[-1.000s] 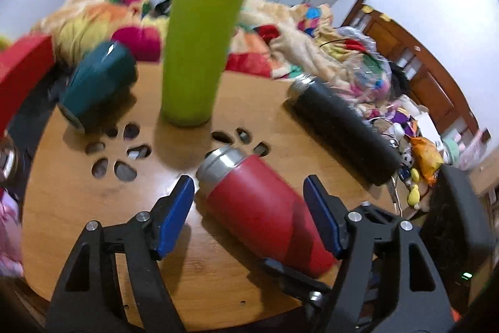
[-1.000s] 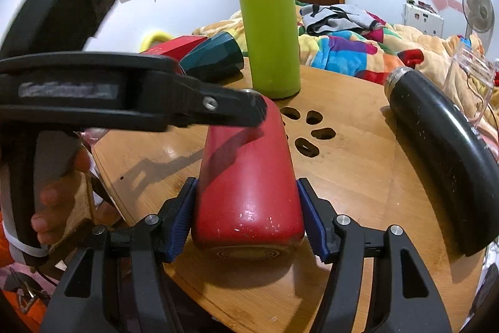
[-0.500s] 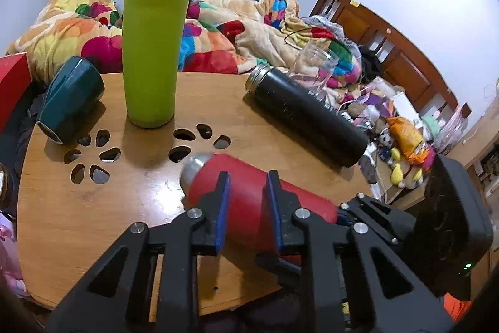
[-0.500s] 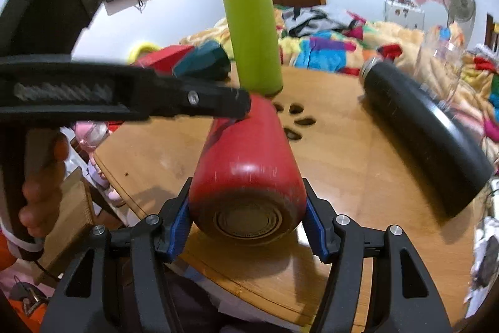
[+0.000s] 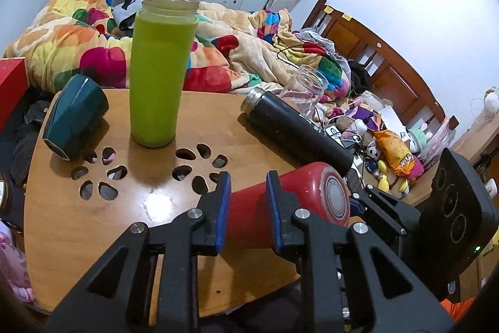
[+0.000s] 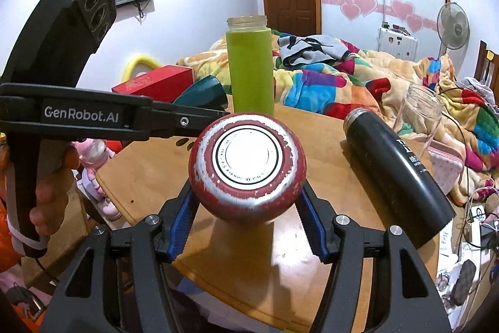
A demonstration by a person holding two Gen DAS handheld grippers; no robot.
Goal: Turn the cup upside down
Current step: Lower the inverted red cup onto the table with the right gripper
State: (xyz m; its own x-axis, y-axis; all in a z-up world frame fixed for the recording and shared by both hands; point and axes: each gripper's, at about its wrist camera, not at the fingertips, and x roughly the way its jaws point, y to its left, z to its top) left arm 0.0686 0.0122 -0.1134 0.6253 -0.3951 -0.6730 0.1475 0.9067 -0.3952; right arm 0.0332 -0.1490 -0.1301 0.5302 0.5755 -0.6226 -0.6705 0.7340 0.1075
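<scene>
**Red cup held in the air, base toward the right camera**

The right tool (image 6: 246, 227) is clamped on the red cup (image 6: 247, 169), its blue pads pressed to either side of the body near the base. The cup is tipped so that its worn, silver-rimmed base faces the right wrist camera squarely; the mouth points away, toward the desk (image 6: 315, 127), and cannot be seen. From the left wrist view the cup (image 5: 290, 202) lies roughly level above the near edge of the desk (image 5: 78, 227), base out to the right. This grip low on the body probably leaves the mouth end free to swing down for the flip.

The left tool (image 5: 248, 208) sits in front of the cup with its fingers nearly together, leaving only a narrow gap. Whether the pads touch the cup cannot be told; the right view shows the left tool (image 6: 199, 122) reaching in level at the cup's upper edge, seemingly steadying or just alongside it.

The flip looks about half done: the cup must still turn mouth-down and be set on the desk. Space is limited. A green bottle (image 5: 159, 67) stands upright beyond the flower cut-outs, a black flask (image 5: 296, 133) lies on its side near the cup, and a teal cup (image 5: 75, 117) lies tipped at the far left. The bare patch between them looks the likely landing spot.
</scene>
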